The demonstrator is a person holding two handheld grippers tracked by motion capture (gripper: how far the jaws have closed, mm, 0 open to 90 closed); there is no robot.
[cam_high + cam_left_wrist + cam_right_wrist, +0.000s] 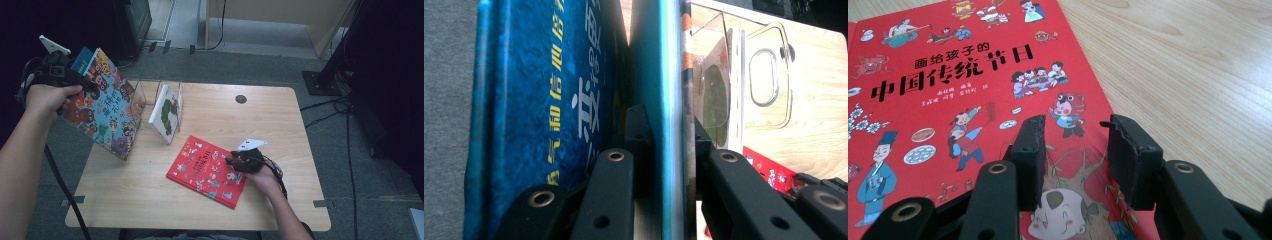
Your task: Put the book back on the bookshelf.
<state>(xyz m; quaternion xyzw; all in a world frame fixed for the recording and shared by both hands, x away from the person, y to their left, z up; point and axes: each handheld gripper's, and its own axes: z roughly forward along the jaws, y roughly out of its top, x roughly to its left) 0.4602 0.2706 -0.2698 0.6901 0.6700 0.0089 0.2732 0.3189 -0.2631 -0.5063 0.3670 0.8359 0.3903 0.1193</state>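
Note:
A colourful blue picture book hangs tilted over the table's left edge, its lower corner near the wood. My left gripper is shut on its upper edge. In the left gripper view the jaws clamp the book's teal edge, with the blue cover to their left. A red picture book lies flat near the table's front. My right gripper rests at its right edge. Its jaws stand open just above the red cover, with nothing between them.
A clear acrylic book stand sits at the table's back left and holds a white book with a green figure. The wooden table has a round dark grommet. Cables and a black post base lie on the floor at right.

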